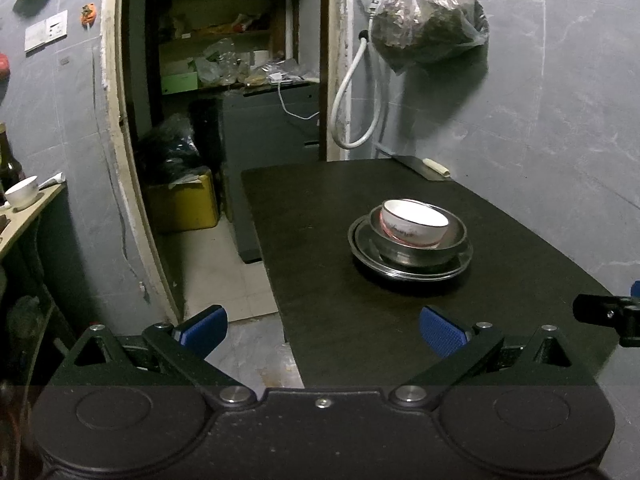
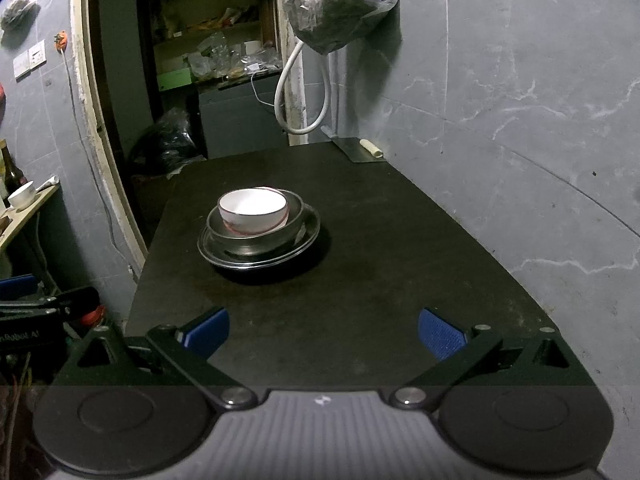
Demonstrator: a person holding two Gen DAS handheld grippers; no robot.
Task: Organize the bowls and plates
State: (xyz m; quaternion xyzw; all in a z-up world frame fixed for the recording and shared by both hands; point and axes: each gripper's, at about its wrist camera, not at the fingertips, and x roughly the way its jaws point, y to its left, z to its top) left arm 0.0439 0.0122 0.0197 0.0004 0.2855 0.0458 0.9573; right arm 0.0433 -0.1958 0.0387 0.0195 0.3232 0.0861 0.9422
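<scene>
White china with a red band near its foot, the small bowl (image 1: 414,222) (image 2: 253,211) sits inside a steel bowl (image 1: 418,246) (image 2: 256,236), and that in turn rests on a steel plate (image 1: 408,270) (image 2: 260,258), all three nested in one stack. The stack stands on a dark table (image 1: 500,280) (image 2: 380,260), toward its middle, apart from every edge.

Both grippers hang back at the near end of the table, well short of the stack. The left gripper (image 1: 323,330) has its blue pads spread wide with nothing between them, and the right gripper (image 2: 323,330) is spread just as wide and equally bare.

At the far end of the table a cleaver (image 1: 426,168) (image 2: 362,148) lies by the grey wall. A plastic bag (image 1: 430,20) (image 2: 344,4) of dark stuff hangs above it, with a white hose (image 1: 352,92) (image 2: 298,92) looping below.
</scene>
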